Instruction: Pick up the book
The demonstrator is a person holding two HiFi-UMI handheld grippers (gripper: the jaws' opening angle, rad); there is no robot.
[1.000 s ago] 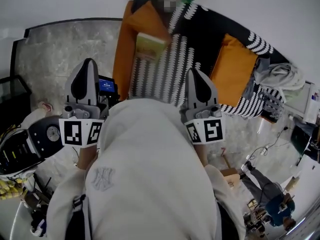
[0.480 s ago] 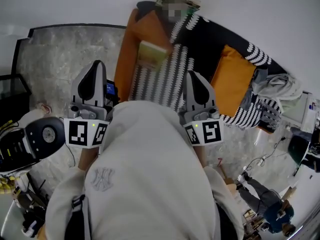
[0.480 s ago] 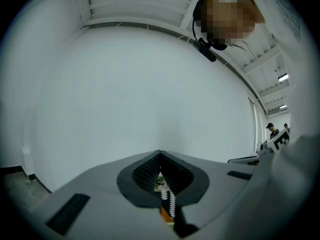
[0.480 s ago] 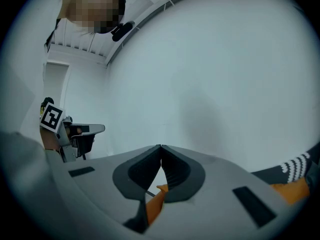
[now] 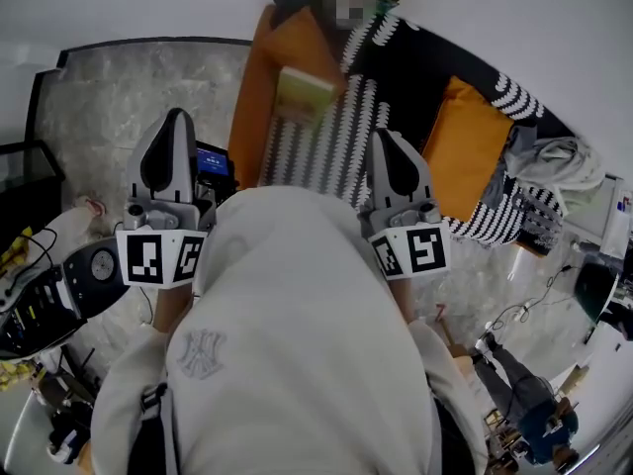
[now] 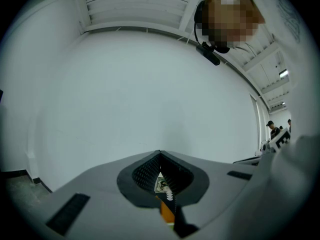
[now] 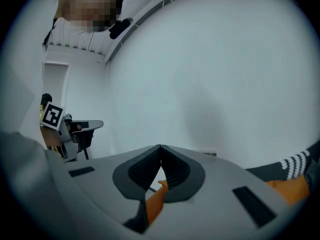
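The book [image 5: 302, 92], pale yellow-green, lies on the striped black-and-white throw [image 5: 331, 146] of an orange sofa, against its back cushion. Both grippers are held out in front of the person's chest, short of the sofa. My left gripper [image 5: 170, 119] hovers over the marble floor left of the sofa, with its jaws together and nothing in them. My right gripper [image 5: 388, 139] is above the sofa's front edge, right of and nearer than the book, also shut and empty. In the left gripper view [image 6: 160, 154] a sliver of the book and orange shows below the tips. The right gripper view [image 7: 161, 147] faces the white wall.
A small device with a blue screen [image 5: 210, 162] sits beside the sofa's left end. A black round machine with a dial [image 5: 94, 268] and cables lie at the left. An orange cushion [image 5: 463, 146] and grey cloth [image 5: 554, 158] fill the sofa's right. A person [image 5: 524, 384] stands at lower right.
The head view has swayed slightly; both grippers stay shut in about the same places before the body, and the book has not moved.
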